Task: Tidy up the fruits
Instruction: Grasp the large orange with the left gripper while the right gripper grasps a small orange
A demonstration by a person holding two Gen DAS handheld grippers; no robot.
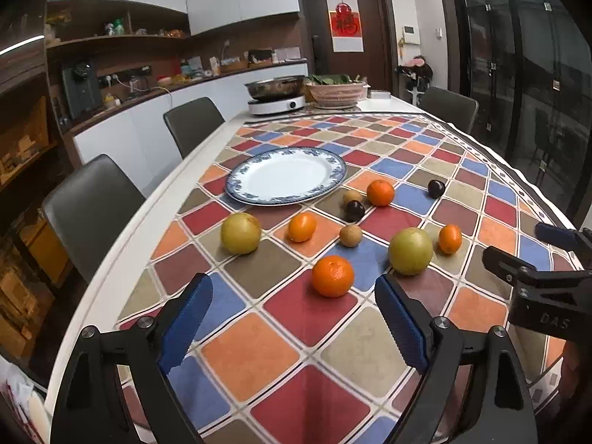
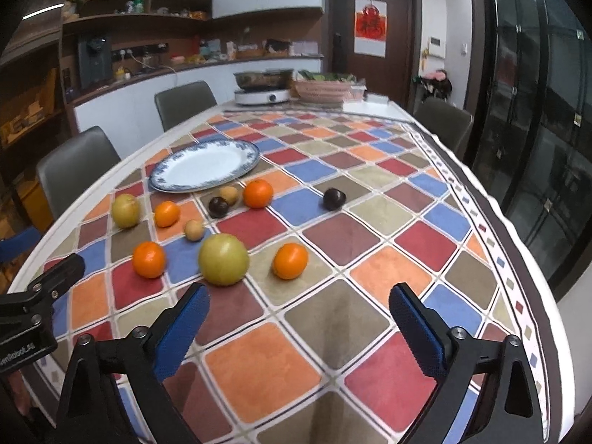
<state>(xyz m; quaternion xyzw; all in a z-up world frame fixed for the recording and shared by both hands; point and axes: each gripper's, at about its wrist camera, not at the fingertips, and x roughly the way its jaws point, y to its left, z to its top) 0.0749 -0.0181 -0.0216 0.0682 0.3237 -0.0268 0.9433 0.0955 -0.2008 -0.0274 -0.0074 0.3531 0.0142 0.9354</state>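
Observation:
An empty blue-rimmed white plate (image 1: 286, 175) (image 2: 205, 164) lies on the checked tablecloth. In front of it lie loose fruits: several oranges, the nearest (image 1: 332, 275) (image 2: 148, 259), two yellow-green pears (image 1: 410, 251) (image 1: 240, 233) (image 2: 223, 259), two dark plums (image 1: 436, 188) (image 2: 334, 198) and two small brown fruits (image 1: 350, 235) (image 2: 194, 229). My left gripper (image 1: 294, 318) is open and empty, just short of the nearest orange. My right gripper (image 2: 299, 323) is open and empty, near the big pear and an orange (image 2: 290, 261). Each gripper shows at the other view's edge.
An induction cooker with a metal pan (image 1: 276, 101) and a basket of greens (image 1: 336, 92) stand at the table's far end. Grey chairs (image 1: 88, 211) line the left side, one (image 1: 447, 107) at the far right. The table edge (image 2: 529, 259) runs close on the right.

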